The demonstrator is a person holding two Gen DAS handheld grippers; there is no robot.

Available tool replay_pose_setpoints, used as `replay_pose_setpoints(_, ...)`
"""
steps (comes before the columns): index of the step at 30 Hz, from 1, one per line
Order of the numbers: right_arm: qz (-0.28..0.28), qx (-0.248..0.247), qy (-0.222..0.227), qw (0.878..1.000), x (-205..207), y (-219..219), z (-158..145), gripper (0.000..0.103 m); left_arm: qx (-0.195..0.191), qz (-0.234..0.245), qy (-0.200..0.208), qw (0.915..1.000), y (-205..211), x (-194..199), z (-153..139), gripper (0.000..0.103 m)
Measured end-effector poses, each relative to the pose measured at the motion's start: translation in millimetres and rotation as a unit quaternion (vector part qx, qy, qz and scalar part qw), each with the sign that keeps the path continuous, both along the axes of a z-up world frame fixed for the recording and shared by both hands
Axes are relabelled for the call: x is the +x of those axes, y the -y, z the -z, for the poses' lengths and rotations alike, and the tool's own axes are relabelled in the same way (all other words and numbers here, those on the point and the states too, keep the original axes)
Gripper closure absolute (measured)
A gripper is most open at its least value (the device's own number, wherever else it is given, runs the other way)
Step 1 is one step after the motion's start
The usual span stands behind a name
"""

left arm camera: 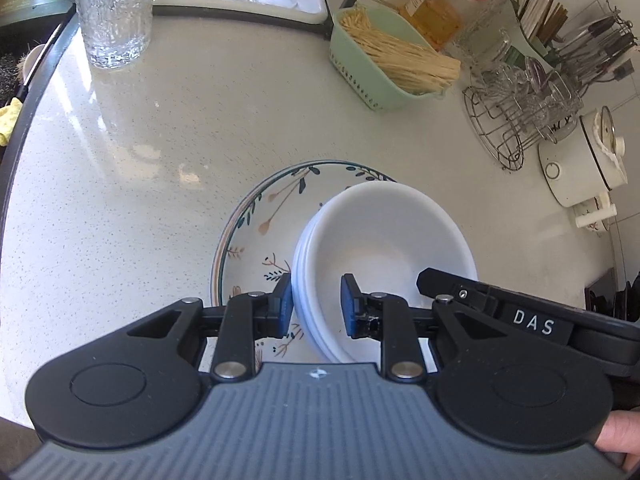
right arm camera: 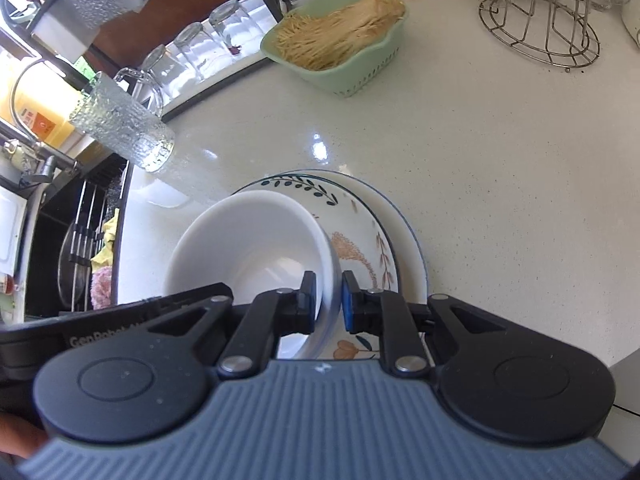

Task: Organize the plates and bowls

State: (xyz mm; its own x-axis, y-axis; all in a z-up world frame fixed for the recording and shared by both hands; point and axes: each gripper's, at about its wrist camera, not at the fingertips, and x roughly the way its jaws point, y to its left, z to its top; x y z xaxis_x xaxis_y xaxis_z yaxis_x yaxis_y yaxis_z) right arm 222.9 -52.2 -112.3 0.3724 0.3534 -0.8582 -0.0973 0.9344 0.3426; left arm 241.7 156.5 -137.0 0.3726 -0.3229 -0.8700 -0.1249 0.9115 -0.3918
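Observation:
A stack of white bowls (left arm camera: 384, 240) sits on a patterned plate (left arm camera: 272, 216) with leaf and flower motifs on the white counter. My left gripper (left arm camera: 316, 304) straddles the stack's near-left rim, one pad outside and one inside, with a visible gap to the inner pad. In the right wrist view the white bowls (right arm camera: 252, 240) rest on the patterned plate (right arm camera: 360, 240), which lies on a plain white plate (right arm camera: 412, 256). My right gripper (right arm camera: 328, 304) is shut on the bowl stack's right rim.
A textured glass (left arm camera: 116, 12) stands far left by the dark counter edge. A green basket of thin sticks (left arm camera: 388, 60) sits at the back. A wire rack with glasses (left arm camera: 524, 108) and a white pot (left arm camera: 580, 164) are at the right. Upturned glasses (right arm camera: 188, 56) line a tray.

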Motion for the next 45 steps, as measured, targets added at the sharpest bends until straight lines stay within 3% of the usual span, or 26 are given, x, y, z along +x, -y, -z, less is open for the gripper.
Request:
replay_pose_setpoints(4,0.011,-0.01,0.01,1.0,-2.7,-1.0,-1.7,0.086,-0.001,0.019,0.001,0.9998,-0.7,0.5,-1.2,0.076)
replay_pose_setpoints(7,0.021,-0.013,0.017,1.0,-7.6,-1.2,-4.4,0.086,0.021,0.042,0.013,0.9988,-0.2,2.4,-6.3,0.054)
replay_pose_setpoints(15,0.03,-0.018,0.059,0.998,-20.9,6.6,-24.8,0.086,0.038,0.054,0.045,0.9968,0.8,-5.0,-30.1,0.053)
replay_pose_setpoints(25,0.001,0.007,0.125,0.992,-43.1,18.6,-65.7,0.086,0.067,0.009,0.109,0.9918,4.5,-35.4,-94.4,0.052)
replay_pose_setpoints(27,-0.009,0.012,0.138,0.99,-46.9,22.8,-74.8,0.084,0.084,0.006,0.124,0.9887,11.6,-46.3,-109.8,0.046)
replay_pose_setpoints(29,-0.016,0.019,0.153,0.988,-50.7,28.8,-83.7,0.046,0.085,-0.004,0.14,0.9865,15.2,-59.1,-123.1,0.033)
replay_pose_setpoints(30,-0.009,0.018,0.166,0.986,-54.4,32.5,-88.3,0.017,0.085,-0.006,0.146,0.9856,16.9,-65.8,-128.2,0.032)
replay_pose_setpoints(31,0.001,0.014,0.183,0.983,-58.4,36.9,-92.5,0.006,0.085,-0.007,0.15,0.985,19.5,-72.1,-132.7,0.031)
replay_pose_setpoints(36,0.001,0.002,0.221,0.975,-70.9,56.1,-107.6,0.008,0.099,-0.021,0.164,0.9813,28.5,-102.2,-145.6,0.025)
replay_pose_setpoints(41,-0.016,-0.001,0.248,0.969,-95.4,68.4,-121.3,0.008,0.118,-0.037,0.184,0.9751,39.9,-135.6,-159.9,0.01)
replay_pose_setpoints(45,-0.025,0.006,0.266,0.964,-121.8,75.7,-132.5,0.008,0.143,-0.041,0.203,0.9678,54.1,-167.3,-173.4,0.007)
